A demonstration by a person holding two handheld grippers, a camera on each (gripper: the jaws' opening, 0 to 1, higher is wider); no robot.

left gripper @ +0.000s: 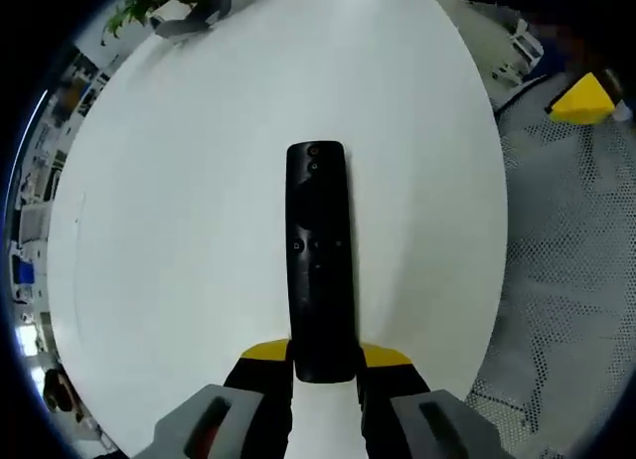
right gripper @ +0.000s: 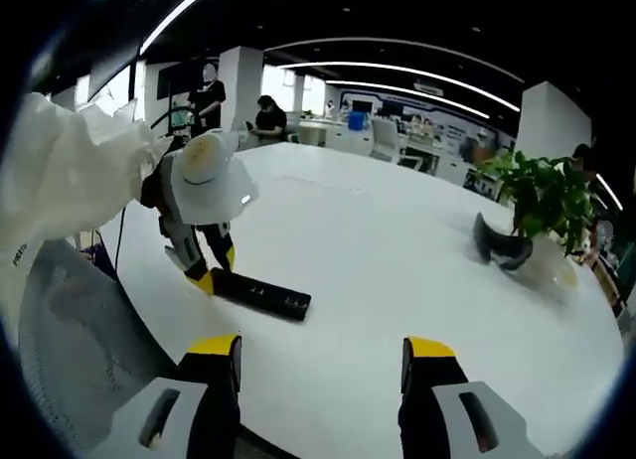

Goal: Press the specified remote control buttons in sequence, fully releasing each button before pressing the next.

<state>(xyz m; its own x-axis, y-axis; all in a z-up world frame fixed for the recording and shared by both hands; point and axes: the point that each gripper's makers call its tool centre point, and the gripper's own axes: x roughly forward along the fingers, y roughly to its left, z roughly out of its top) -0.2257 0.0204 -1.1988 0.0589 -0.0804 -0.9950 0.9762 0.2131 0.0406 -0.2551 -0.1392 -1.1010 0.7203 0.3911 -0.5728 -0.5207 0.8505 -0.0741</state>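
Left gripper (left gripper: 326, 368) pinches the near end of the remote (left gripper: 318, 250) flat on the white table (left gripper: 179, 201), right gripper (right gripper: 323, 355) spread above the near edge; I judge first press pending—next, bring right down on a button.

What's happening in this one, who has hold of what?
A person works at a white table with a gripper in each hand. The left gripper is closed around the near end of a black remote control, which lies flat on the table with its buttons up. The right gripper hangs open over the table's near edge, short of the remote and touching nothing. A potted plant stands farther along the table.
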